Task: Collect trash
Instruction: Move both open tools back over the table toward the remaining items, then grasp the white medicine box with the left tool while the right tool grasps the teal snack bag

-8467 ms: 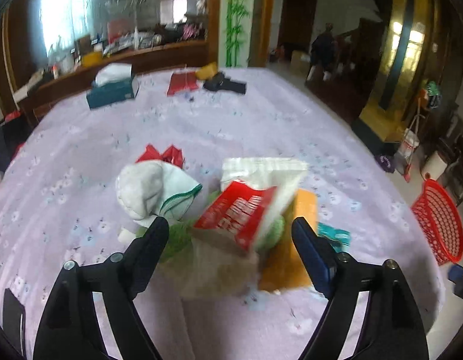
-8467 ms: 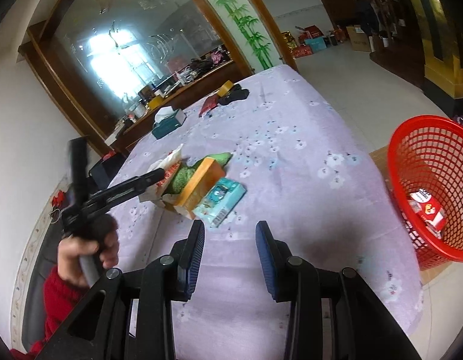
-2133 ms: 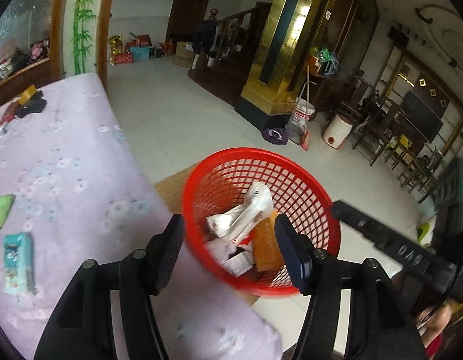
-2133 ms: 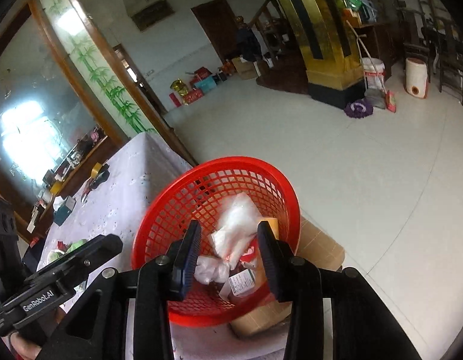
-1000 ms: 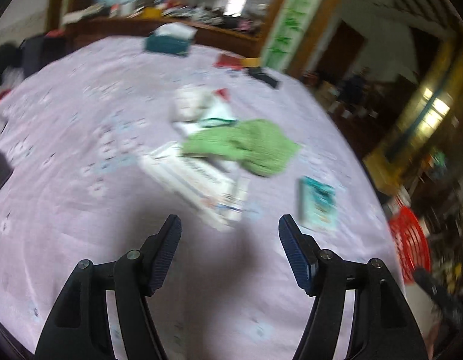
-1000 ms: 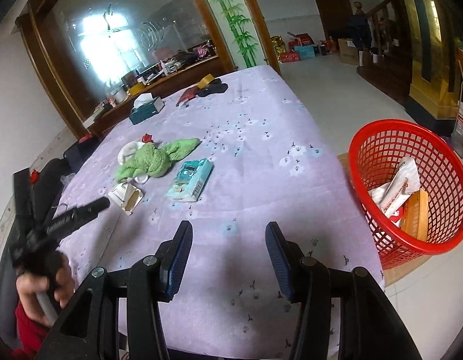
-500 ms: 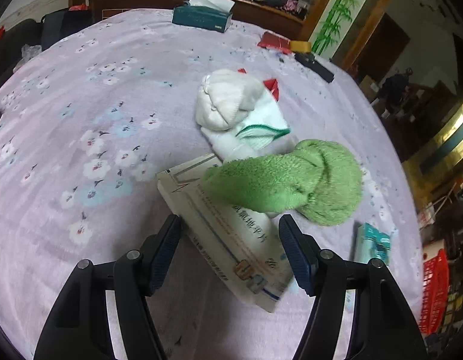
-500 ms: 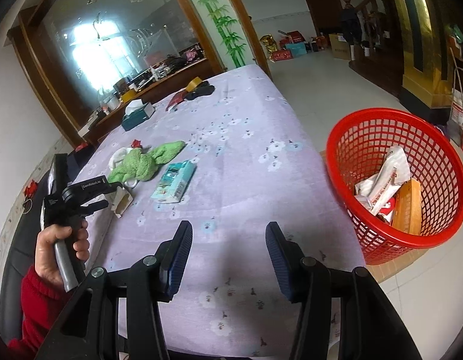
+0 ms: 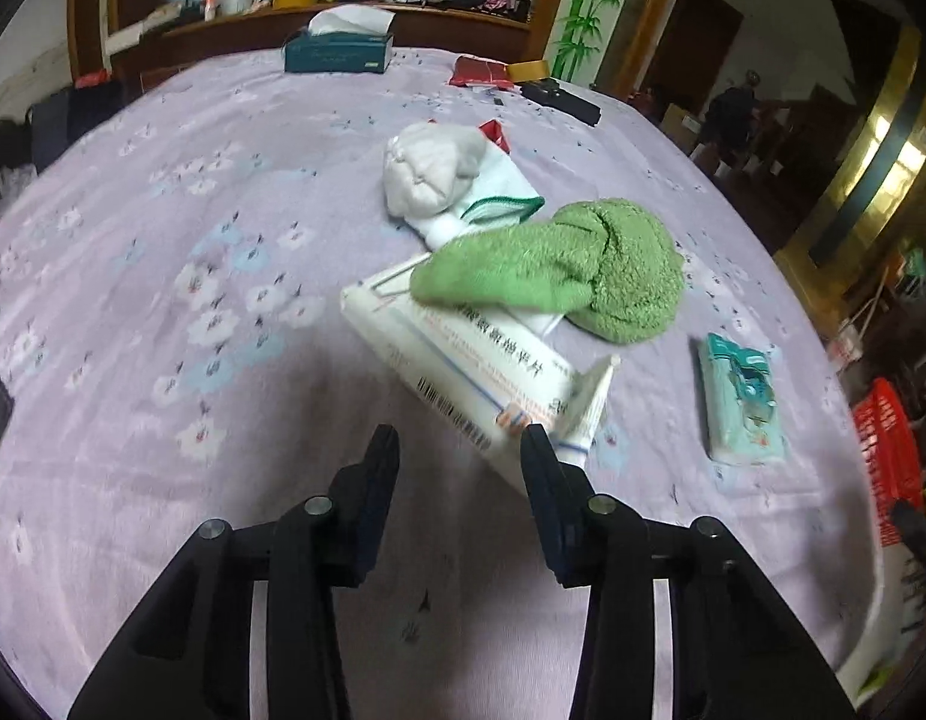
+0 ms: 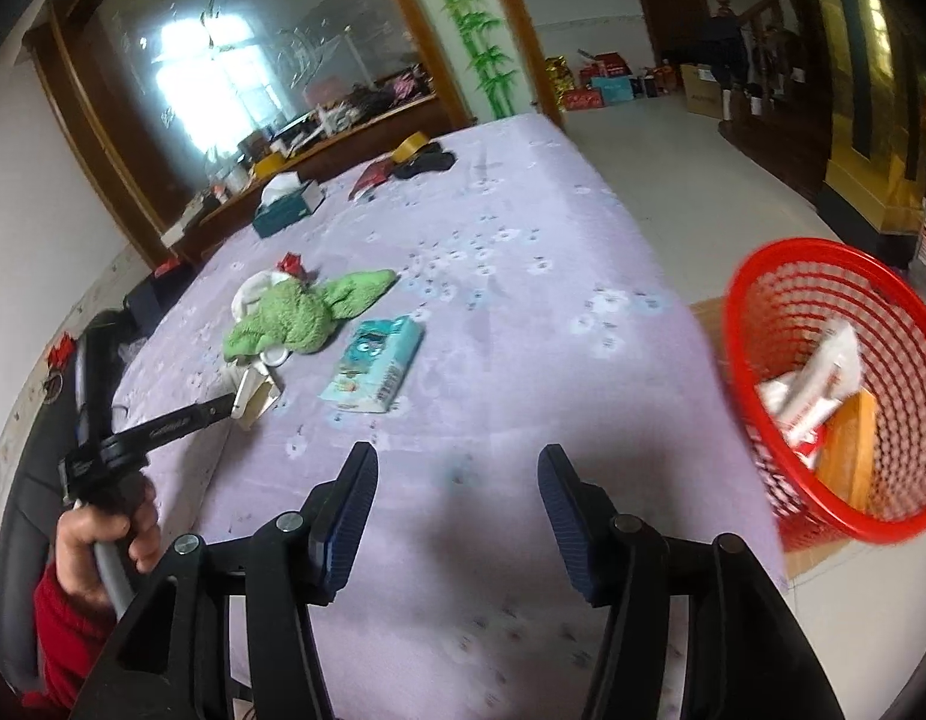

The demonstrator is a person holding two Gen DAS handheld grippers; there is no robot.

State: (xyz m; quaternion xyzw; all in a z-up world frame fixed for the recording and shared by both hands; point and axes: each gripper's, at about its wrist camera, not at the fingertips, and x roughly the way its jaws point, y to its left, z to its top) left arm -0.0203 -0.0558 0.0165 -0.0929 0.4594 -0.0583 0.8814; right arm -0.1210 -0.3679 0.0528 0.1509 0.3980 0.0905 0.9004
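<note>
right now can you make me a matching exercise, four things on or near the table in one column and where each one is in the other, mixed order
Things:
1. green towel
2. white carton
3. teal tissue pack
4. orange box

Places:
A. inside the red basket
B. alone on the cloth, toward the table edge nearest the basket
C. partly under the towel, at the left gripper
D. draped over one end of the carton

Pairs: 1-D, 2-C, 3-B, 4-A

White carton (image 9: 463, 360): I see a barcode and a row of Chinese characters, too blurred for me to read.
Left gripper arm (image 10: 181, 417): I see white lettering, not legible.
Teal packet (image 10: 376, 363): printing unreadable.
</note>
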